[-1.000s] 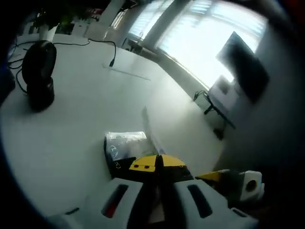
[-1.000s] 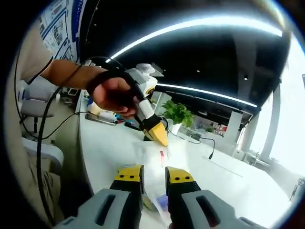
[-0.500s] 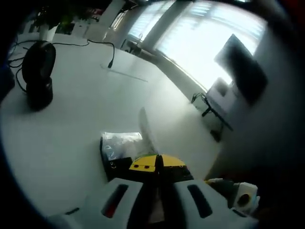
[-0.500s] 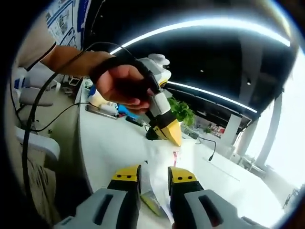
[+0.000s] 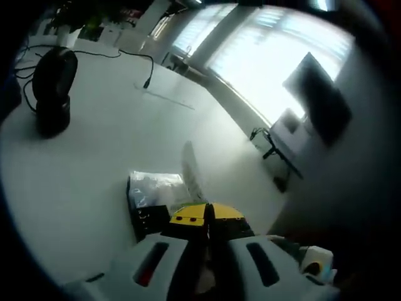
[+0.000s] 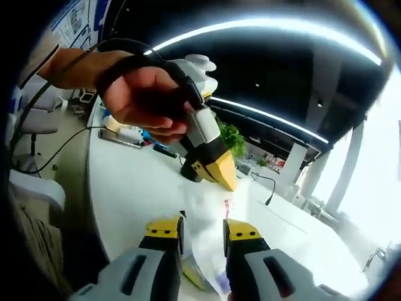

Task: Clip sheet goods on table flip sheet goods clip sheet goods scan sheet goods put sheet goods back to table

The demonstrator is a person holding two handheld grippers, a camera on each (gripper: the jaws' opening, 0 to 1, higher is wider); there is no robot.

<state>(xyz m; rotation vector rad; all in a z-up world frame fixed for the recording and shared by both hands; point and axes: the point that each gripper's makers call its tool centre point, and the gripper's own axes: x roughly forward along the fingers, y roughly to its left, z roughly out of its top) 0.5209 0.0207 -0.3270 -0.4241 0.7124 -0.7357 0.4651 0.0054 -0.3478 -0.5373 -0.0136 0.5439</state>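
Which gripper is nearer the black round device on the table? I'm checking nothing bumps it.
Left, by my estimate. The left gripper is across bare table from the black round device. In the right gripper view, the right gripper sits nearer the camera than both.

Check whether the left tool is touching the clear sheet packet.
Touching. In the left gripper view the left tool is shut on the clear sheet packet, whose edge rises straight from between its yellow tips above the white table.

Office: white desks [image 5: 94,144], blinded windows [image 5: 276,56], potted plant [image 6: 233,139].
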